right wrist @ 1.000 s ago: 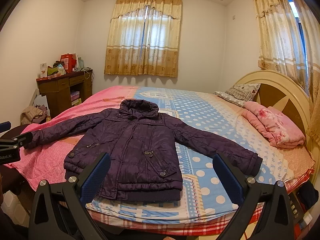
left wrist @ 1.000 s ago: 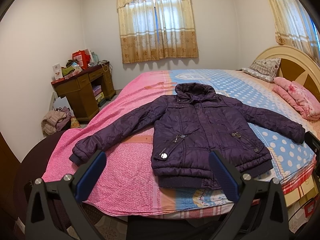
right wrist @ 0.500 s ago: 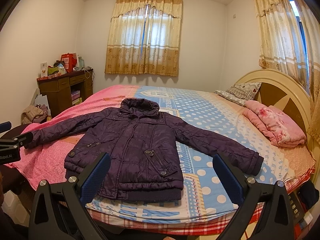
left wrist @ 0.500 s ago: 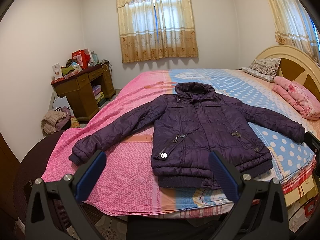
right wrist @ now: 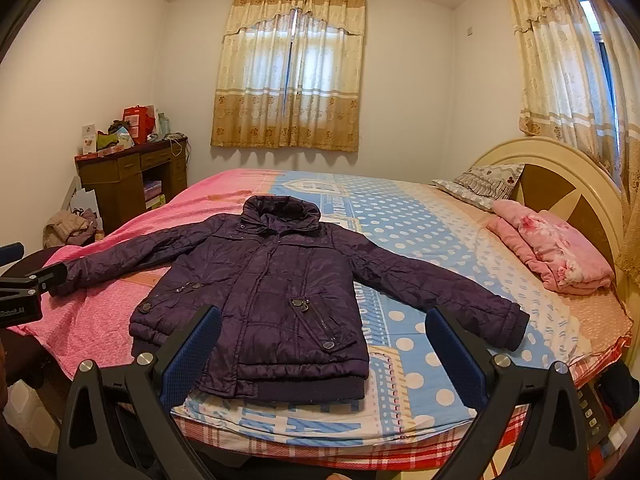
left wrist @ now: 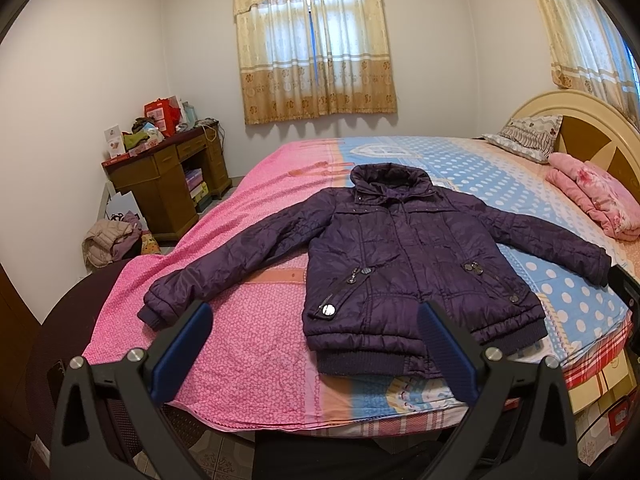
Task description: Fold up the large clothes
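Left wrist view: a purple padded jacket (left wrist: 404, 256) lies flat on the bed (left wrist: 256, 344), front up, collar towards the far window, hem at the bed's near edge.
Left gripper (left wrist: 316, 356): fingers spread wide and empty, held short of the jacket's hem, with the near sleeve cuff (left wrist: 154, 312) just off the left finger.
Sleeves: both stretched out from the jacket's body, one over the pink half of the bed, one over the blue dotted half.

Right wrist view: the same jacket (right wrist: 276, 292) seen from its other side, far cuff (right wrist: 516, 328) near the right finger.
Right gripper (right wrist: 324, 356): fingers wide apart, gripping nothing, hovering before the hem.
Beyond the jacket: a folded pink blanket (right wrist: 556, 252) by the headboard, well apart from it.

Handling, as a judgement: soft, puffy and light, with a slick shell likely to slide; thick layers will spring back.
Where to hold: the ribbed cuffs and hem band look the surest places, each sleeve taken at its cuff and brought across the jacket's chest first.
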